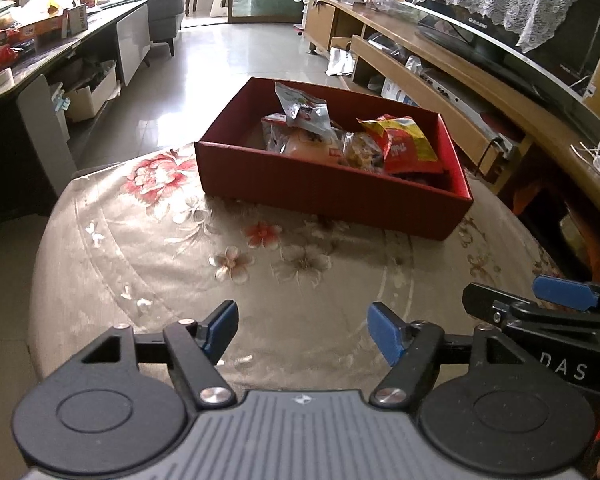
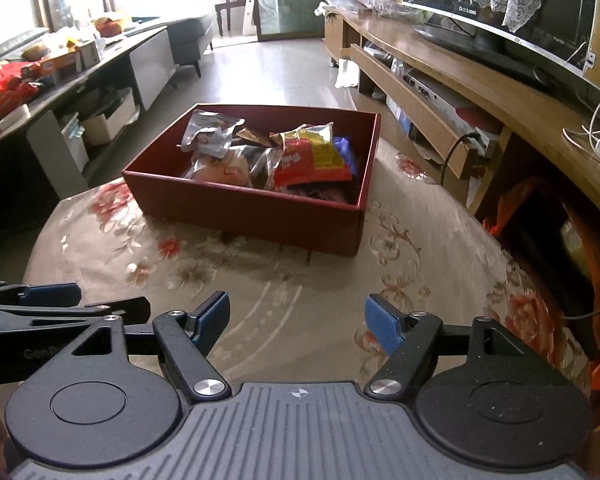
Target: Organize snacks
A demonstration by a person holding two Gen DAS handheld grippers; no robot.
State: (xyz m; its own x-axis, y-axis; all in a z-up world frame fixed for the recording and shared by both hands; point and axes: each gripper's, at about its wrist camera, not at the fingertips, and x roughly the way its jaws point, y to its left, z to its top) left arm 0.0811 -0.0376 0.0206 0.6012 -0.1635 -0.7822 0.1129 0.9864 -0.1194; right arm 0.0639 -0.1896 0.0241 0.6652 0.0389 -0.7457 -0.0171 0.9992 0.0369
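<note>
Left gripper (image 1: pixel 302 330): black hinged arms, ribbed grey body, blue rubbery pads, jaws spread with only cloth showing between them. Right gripper (image 2: pixel 298 326) is sitting just beside it, same build, jaws likewise released and holding nothing. Both are hovering over the near part of the table (image 1: pixel 148 280), which is wearing a smooth beige cloth printed with red and pale flowers; its edge is curving round left and right under the fisheye. Near half of the cloth is lying bare, giving free room between grippers and box. Red cardboard box (image 2: pixel 260 212), rectangular, straight matte walls, open top, is standing toward the far side of the table, angled slightly. Snacks are sitting inside it: 1 crinkled silver foil pouch (image 2: pixel 210 132), 1 glossy red-and-yellow packet (image 2: pixel 312 160), 1 clear-wrapped bun (image 2: pixel 224 170), 1 blue wrapper (image 2: pixel 346 150) against the right wall.
</note>
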